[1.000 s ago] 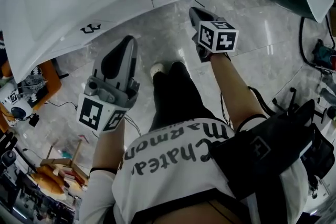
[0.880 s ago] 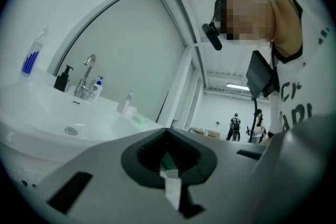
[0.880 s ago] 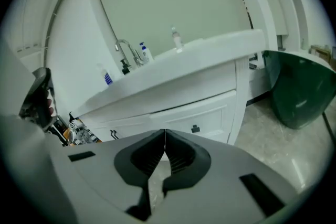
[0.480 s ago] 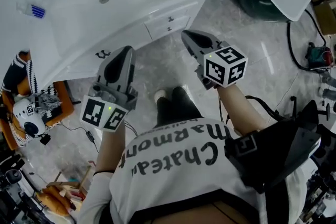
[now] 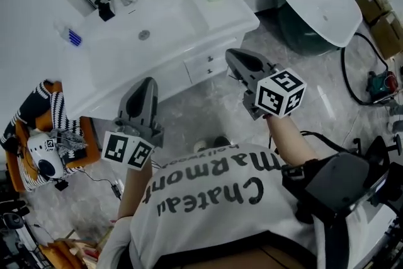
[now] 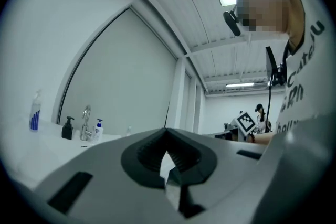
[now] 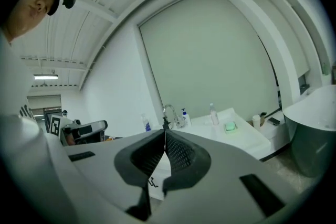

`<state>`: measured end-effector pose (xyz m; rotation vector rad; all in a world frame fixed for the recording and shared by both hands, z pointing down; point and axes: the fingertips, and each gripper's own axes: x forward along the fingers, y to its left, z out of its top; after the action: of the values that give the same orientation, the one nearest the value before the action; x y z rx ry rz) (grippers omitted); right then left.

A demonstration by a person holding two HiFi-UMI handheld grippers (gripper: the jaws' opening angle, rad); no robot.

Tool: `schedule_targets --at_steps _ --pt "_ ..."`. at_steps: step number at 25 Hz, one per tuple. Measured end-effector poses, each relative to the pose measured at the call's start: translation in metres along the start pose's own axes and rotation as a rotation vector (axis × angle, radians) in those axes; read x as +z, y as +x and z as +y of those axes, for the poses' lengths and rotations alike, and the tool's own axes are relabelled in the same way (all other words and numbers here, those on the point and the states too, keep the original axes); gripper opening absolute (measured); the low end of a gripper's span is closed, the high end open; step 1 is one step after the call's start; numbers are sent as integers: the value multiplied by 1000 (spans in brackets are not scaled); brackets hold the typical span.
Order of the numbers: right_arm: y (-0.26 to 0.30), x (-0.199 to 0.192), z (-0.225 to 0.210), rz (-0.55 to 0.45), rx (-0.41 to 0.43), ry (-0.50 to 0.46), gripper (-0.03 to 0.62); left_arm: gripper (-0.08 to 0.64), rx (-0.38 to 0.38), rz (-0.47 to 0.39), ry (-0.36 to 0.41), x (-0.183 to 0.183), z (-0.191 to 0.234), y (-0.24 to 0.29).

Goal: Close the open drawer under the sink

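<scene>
White vanity (image 5: pixel 126 66) with its sink (image 5: pixel 154 25) fills the upper left of the head view. Below it, the left hand-held gripper (image 5: pixel 147 82) hovers with jaws pressed together, empty. The drawer (image 5: pixel 206 65) at frame centre looks flush with the vanity front. Just right of it, the right hand-held gripper (image 5: pixel 233 54) is also pressed together and empty.

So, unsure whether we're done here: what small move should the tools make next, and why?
Probably just rest both: the drawer fronts under the sink look flush, and the left tool and right tool are shut, empty, away from them.
</scene>
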<state>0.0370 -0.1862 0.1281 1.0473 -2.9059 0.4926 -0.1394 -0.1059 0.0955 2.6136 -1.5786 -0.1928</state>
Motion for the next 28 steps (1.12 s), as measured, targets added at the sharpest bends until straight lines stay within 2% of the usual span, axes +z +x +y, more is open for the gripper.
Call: schedule_targets --at_steps 4,7,14,18,24,28 --pt "-11 15 24 -33 54 23 14 8 40 7 9 6 -3 -15" --pt "-13 11 34 -24 73 34 12 8 58 18 -41 3 3 -20" --pt "-5 -34 29 82 39 29 14 8 55 131 -137 -38 17 -19" --pt "-16 -61 16 130 -1 126 12 8 50 182 -171 -56 11 -19" --pt "-25 -64 0 113 -33 225 12 8 42 211 -191 -70 5 -21" --pt "-25 -62 0 115 -35 217 11 8 24 222 -192 -72 0 -18"
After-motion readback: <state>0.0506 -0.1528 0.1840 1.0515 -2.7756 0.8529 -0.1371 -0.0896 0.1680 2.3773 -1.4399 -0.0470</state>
